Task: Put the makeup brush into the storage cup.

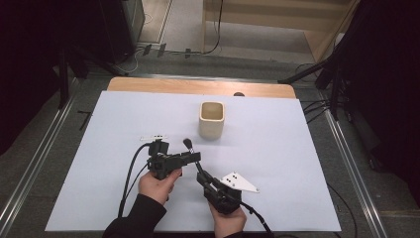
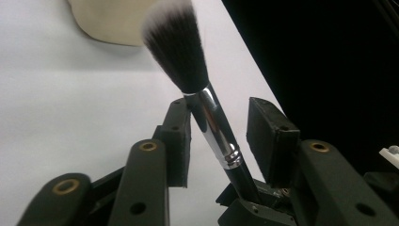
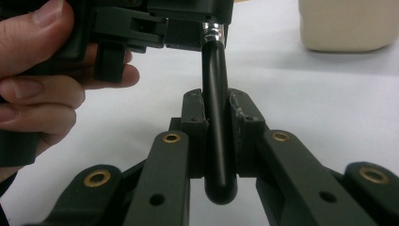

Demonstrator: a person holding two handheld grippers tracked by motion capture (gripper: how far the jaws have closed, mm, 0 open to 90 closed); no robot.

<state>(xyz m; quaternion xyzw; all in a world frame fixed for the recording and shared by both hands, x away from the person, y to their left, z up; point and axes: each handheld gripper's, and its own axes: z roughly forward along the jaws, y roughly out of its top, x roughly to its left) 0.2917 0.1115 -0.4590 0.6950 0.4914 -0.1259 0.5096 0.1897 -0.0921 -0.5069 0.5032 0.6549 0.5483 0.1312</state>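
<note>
A makeup brush [image 1: 189, 146], with a black handle, a silver ferrule and dark white-tipped bristles, slants up over the white table cover between my two grippers. My right gripper [image 1: 203, 178] is shut on the lower handle [image 3: 217, 141], with both pads pressed against it. My left gripper [image 1: 194, 158] comes in from the left at the ferrule. In the left gripper view the ferrule [image 2: 214, 132] stands between the jaws of the left gripper [image 2: 221, 110], close against one pad, while a clear gap separates it from the other. The bristles [image 2: 176, 44] point towards a cream cup [image 1: 212, 119].
The cream cup [image 2: 108, 21] stands upright and open-topped behind the brush at mid table. A small white strip [image 1: 154, 137] lies just behind the left gripper. The white cover [image 1: 277, 148] ends at a wooden table edge [image 1: 198, 87] at the back; cables lie on the floor beyond.
</note>
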